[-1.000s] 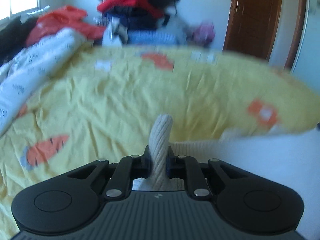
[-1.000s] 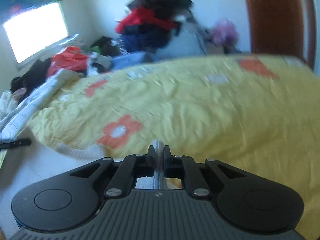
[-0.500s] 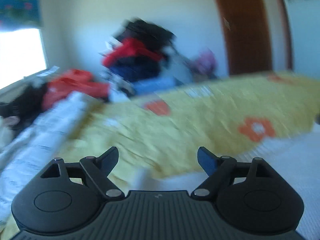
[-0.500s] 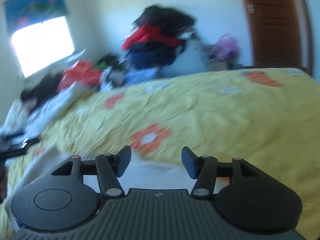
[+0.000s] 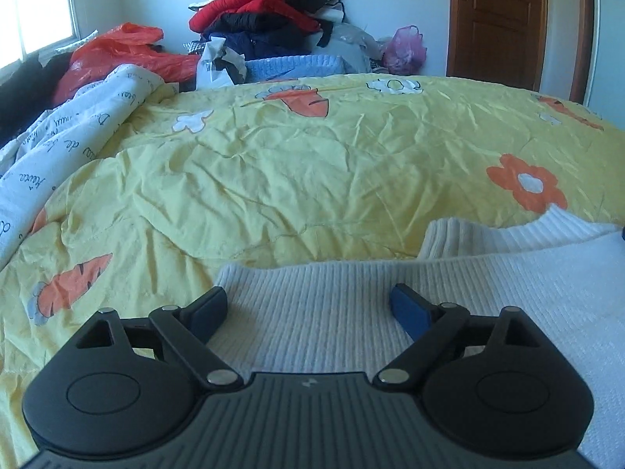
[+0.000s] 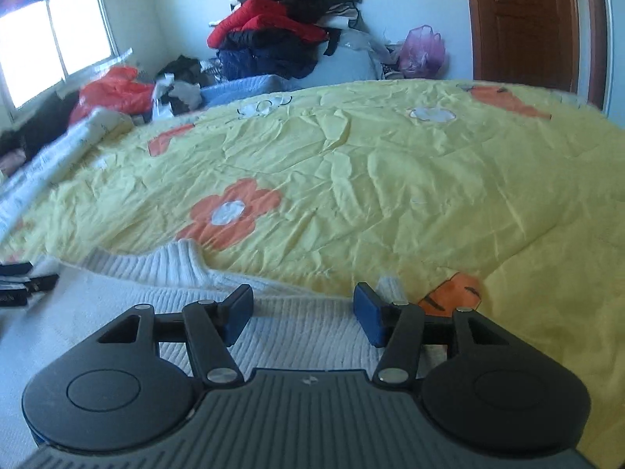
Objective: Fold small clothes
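A white ribbed knit sweater (image 5: 488,285) lies flat on the yellow flowered bedspread (image 5: 312,164) at the near edge. Its ribbed collar (image 5: 554,222) shows at the right of the left wrist view. My left gripper (image 5: 308,305) is open and empty, just above the sweater's left part. In the right wrist view the same sweater (image 6: 297,324) lies under my right gripper (image 6: 302,306), which is open and empty. The collar (image 6: 172,264) is to its left. The sweater's right edge (image 6: 390,285) ends by the right finger.
A rolled white printed quilt (image 5: 70,144) lies along the bed's left side. A heap of clothes (image 5: 273,19) and a red bag (image 5: 125,51) stand beyond the bed. A brown door (image 5: 496,19) is at the back right. The other gripper's black tips (image 6: 23,281) show at far left.
One second ago both grippers were shut on sweater fabric and held it up. Both have since opened and let go, and the sweater now lies flat beneath them.
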The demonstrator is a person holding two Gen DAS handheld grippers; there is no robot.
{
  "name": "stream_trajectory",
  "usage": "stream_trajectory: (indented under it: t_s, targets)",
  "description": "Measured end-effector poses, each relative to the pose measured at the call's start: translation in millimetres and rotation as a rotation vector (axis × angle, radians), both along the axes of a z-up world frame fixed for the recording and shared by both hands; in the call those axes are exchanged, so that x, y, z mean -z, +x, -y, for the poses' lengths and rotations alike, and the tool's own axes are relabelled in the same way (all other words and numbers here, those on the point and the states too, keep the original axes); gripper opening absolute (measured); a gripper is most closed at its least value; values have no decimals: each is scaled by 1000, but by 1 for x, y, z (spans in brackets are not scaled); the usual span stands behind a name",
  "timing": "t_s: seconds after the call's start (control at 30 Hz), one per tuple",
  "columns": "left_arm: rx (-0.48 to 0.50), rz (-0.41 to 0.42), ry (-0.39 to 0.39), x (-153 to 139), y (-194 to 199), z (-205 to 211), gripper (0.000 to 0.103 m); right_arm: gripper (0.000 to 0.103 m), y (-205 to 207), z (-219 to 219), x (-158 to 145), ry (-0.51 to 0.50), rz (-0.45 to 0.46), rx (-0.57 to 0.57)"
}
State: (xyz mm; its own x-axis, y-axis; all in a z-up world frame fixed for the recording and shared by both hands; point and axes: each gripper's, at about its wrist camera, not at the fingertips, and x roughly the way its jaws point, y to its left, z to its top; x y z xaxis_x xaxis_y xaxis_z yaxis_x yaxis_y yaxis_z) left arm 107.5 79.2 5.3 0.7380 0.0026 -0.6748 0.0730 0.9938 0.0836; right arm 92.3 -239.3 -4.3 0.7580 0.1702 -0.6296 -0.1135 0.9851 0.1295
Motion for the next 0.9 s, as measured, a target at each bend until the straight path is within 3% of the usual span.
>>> stream_trajectory:
  t_s: [0.03,0.1,0.13,0.23,0.33,0.43,0.47,0.5,0.6,0.73,0.83,0.9]
  targets:
    - [1,0,1,0,1,4,92,63,-3,-8,-9,-38,27,19]
    - [1,0,1,0,2,3,92,67,-16,-24,-32,-19,101,-13]
    - [1,0,0,0,2,3,92,68,-19,-33,-41,9,116,-55]
    - [1,-1,-5,0,-3,4,92,84,-26,-81,-58,41,132,-238]
    - [1,-1,-5,0,-2,3,93,86,-22,-131,-50,2,97,-393]
    - [2,-1,-6,-1,-3,2,93,85,-10,-171,-19,-110,18,-467]
    - [2,-2,-8,1,2,1,93,87,-5,-179,-4,-170,-2,-470]
    - [1,-2,-12,1,2,1,93,102,-3,-176,8,-166,45,-462]
    - [-1,-7,-42,3,8,-4,93,100,21,-157,8,-28,-33,-432]
    - [-13,13,-79,-2,5,-10,93,99,22,-158,8,-39,-36,-413]
    - [-170,138,-44,-22,-27,-20,93,99,18,-159,9,-47,-21,-397]
    - [-213,196,-92,-40,-58,-25,93,99,19,-156,9,-33,-22,-392]
